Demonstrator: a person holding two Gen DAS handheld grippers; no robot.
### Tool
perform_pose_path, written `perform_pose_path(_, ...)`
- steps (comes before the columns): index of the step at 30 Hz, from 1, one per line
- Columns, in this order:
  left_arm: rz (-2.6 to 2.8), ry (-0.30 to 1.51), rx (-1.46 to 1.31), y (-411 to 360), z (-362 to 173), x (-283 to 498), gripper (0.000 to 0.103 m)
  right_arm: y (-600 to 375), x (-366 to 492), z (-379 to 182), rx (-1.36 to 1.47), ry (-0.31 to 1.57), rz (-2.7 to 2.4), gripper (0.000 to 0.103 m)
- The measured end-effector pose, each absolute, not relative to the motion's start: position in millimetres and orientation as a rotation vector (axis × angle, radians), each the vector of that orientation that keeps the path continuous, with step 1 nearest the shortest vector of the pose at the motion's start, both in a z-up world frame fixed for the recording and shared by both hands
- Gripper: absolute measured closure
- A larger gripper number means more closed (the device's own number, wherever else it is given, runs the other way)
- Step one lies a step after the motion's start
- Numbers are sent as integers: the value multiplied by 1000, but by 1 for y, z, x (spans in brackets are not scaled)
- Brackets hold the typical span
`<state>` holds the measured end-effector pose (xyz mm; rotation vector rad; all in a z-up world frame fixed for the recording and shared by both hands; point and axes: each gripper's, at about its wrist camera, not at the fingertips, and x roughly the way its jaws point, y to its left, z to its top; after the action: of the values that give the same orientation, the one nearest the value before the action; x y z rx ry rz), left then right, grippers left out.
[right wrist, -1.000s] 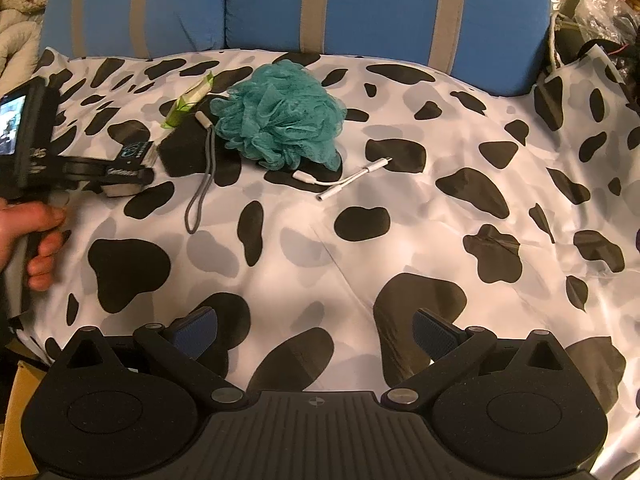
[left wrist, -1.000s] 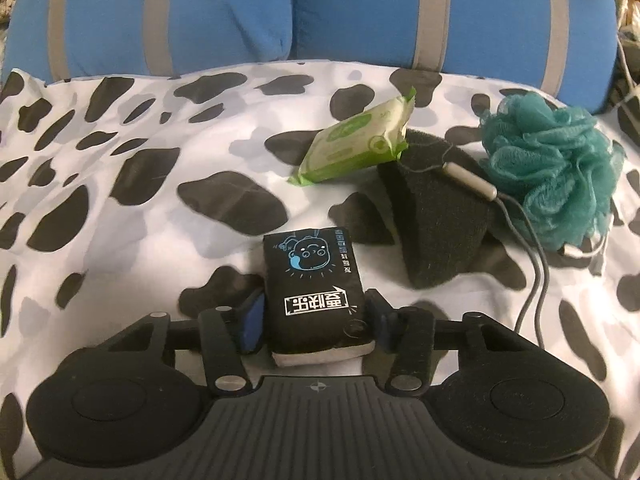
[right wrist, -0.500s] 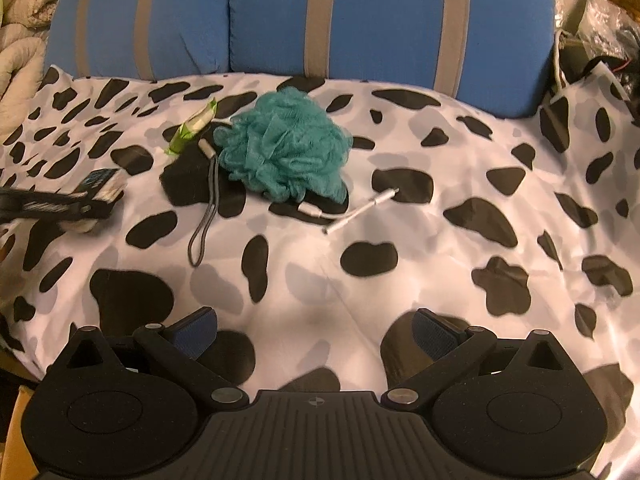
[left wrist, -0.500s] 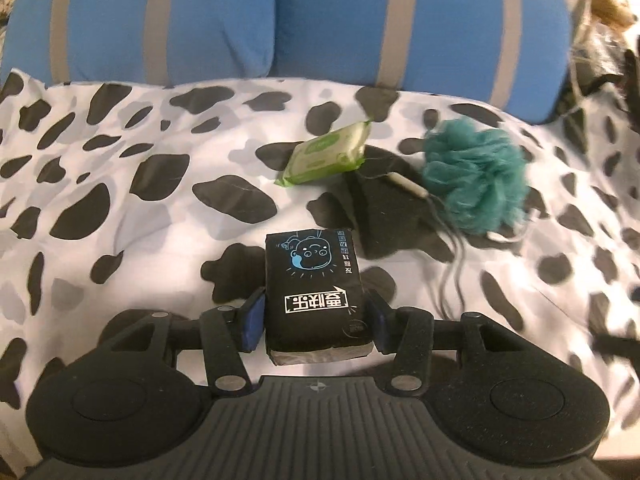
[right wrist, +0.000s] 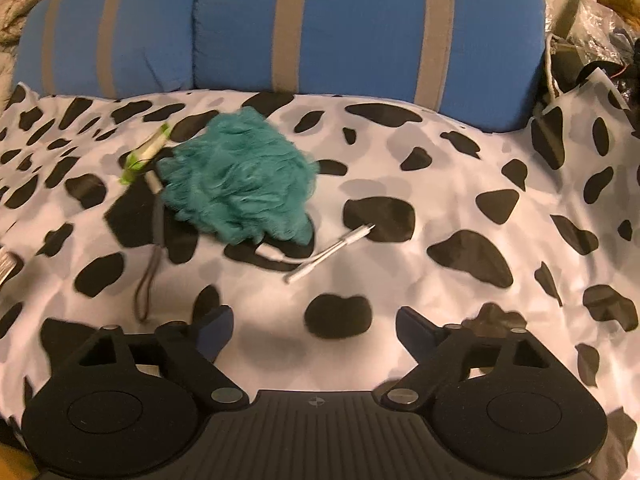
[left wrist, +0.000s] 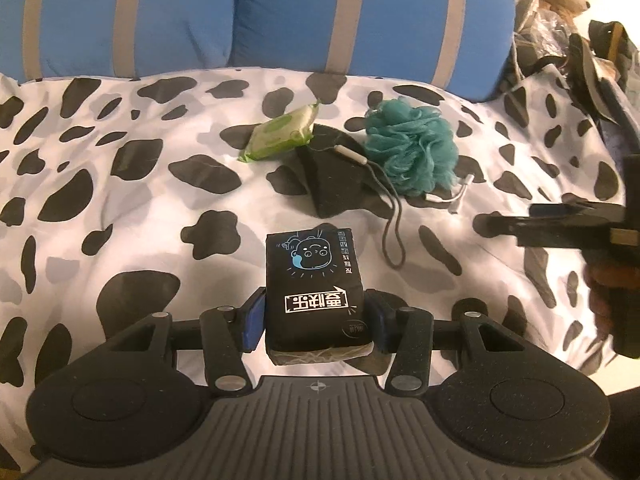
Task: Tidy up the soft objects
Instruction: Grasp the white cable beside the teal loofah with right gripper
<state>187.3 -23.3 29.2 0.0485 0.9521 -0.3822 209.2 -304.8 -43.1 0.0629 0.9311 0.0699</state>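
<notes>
- While the cow-print sheet (left wrist: 132,208) is spreading out below it, the left hand-held gripper (left wrist: 314,314) is clamping a black tissue pack (left wrist: 314,280) between its blue pads, one pad pressing on each long side.
- That pack is hanging clear above the sheet, its cartoon face pointing away from the camera and a white edge showing at its near end.
- Over on the right, the right hand-held gripper (right wrist: 316,326) is hovering over the sheet with its jaws apart and closing in, and nothing is sitting between them.
- Ahead of it, a teal bath puff (right wrist: 240,180) is resting on the sheet, blurred in this view.
- A white adapter cable (right wrist: 328,252) is lying just beside the puff, one end tucked under its near edge.
- A green wipes packet (left wrist: 282,132) is lying farther back, touching a dark cloth (left wrist: 336,176) spread flat beside it.
- A grey cord (left wrist: 394,216) with a pale tip is trailing across that cloth and looping down onto the sheet.
- Two blue cushions with grey stripes (left wrist: 280,16) are standing along the back.
- From the left camera, the other hand-held gripper is showing at the right edge, dark and blurred, with a hand (left wrist: 608,284) wrapped round its grip.
</notes>
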Motion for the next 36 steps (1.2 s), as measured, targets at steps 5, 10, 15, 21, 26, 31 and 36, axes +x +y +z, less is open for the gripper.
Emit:
perform_pose_path(5,-406,948,40,-26,35,188,54,-308,226,-55,80,906,56,28)
perform_pose_path(10,-432,952,48,-32,36,187,54,-310,246,-68,85,894,18,43)
perform_pose_path(15,-451,953,42,-35,39,187,54,-303,258,-79,84,899,31,50)
perform_pose_path(21,-460,964,44,-38,39,189,54,-300,272,-91,83,880,-13,62)
perform_pose_path(26,-468,977,50,-41,37,190,54,-290,276,-96,-15,869,-24,78)
perform_pose_path(31,-451,995,36,-37,32,195,54,-278,270,-95,-112,878,38,93)
perform_pose_path(36,-425,1003,29,-35,29,198,54,-278,265,-91,-121,923,75,96)
